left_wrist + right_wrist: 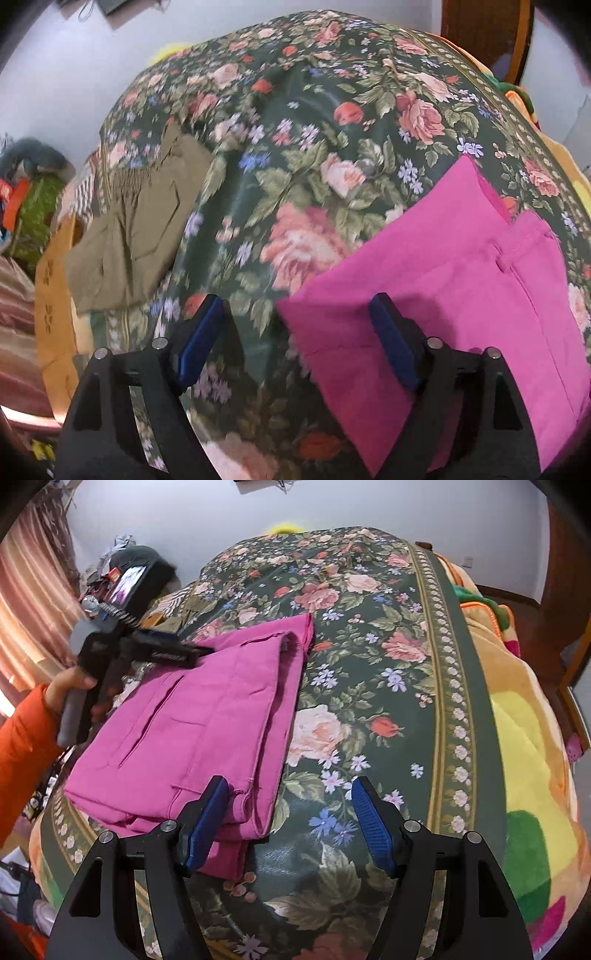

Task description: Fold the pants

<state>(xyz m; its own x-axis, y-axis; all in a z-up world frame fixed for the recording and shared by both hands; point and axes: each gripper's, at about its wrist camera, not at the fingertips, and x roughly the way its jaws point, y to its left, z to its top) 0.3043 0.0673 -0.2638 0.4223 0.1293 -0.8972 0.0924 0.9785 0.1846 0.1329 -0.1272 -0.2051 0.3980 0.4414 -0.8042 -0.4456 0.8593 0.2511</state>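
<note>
Folded magenta pants (192, 723) lie on the flowered bedspread; they also show at the right of the left wrist view (454, 288). My left gripper (299, 328) is open and empty, its right finger over the pants' near-left corner. From the right wrist view the left gripper (199, 651) hovers at the pants' far-left edge. My right gripper (290, 805) is open and empty, its left fingertip (218, 794) over the pants' near-right corner.
Folded olive pants (144, 225) lie at the left edge of the bedspread (295, 122). A striped border and a yellow-orange blanket (524, 738) run along the right side. Curtains, clutter and a small screen (127, 579) stand at the left.
</note>
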